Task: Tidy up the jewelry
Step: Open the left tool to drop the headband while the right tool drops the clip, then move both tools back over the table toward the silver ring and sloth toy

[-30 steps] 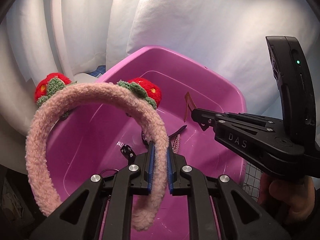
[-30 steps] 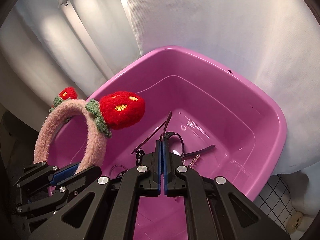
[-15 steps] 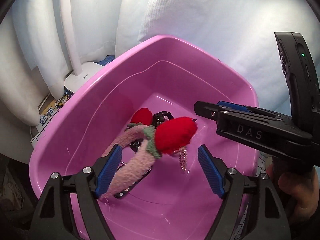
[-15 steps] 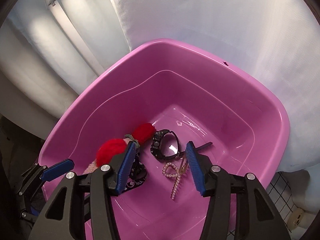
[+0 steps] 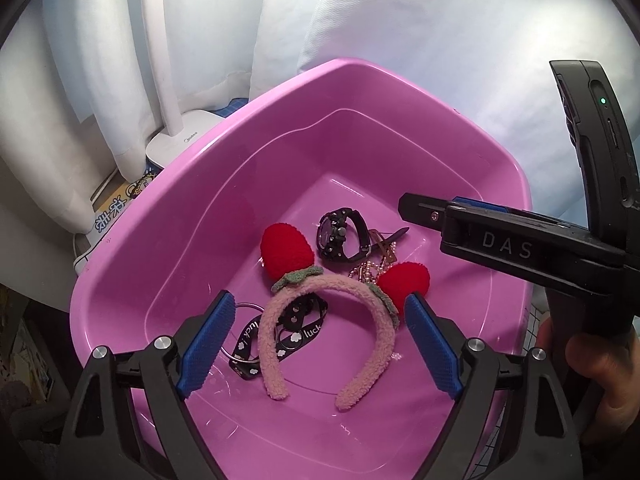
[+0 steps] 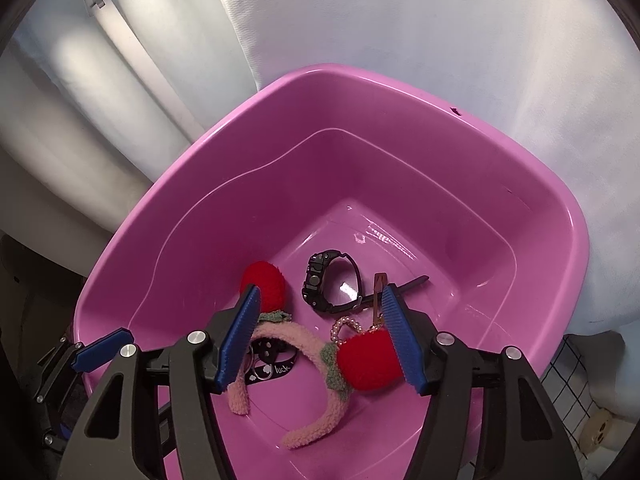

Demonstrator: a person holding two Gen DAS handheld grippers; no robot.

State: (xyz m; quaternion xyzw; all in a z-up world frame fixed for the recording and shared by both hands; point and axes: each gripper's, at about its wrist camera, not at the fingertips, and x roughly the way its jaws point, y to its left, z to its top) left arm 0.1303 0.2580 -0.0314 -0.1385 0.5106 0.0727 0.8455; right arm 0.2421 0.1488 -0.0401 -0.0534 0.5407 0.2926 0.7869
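The pink plastic basin [image 5: 160, 216] now holds the fuzzy strawberry headband [image 5: 328, 332], which a second ago was clamped in the left gripper [image 5: 316, 344]. That gripper and the right gripper [image 6: 320, 344] both gape empty above it. Black watch [image 6: 330, 280], pearl clip [image 6: 348, 326] and lanyard [image 5: 296, 332] lie alongside; another piece looks sorted.

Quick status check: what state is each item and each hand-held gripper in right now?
Left hand-held gripper: open, empty.
Right hand-held gripper: open, empty.
Fuzzy pink strawberry headband: lying in the basin.
Black digital wristwatch: strap looped, on its side.
Pink plastic basin: holding everything.
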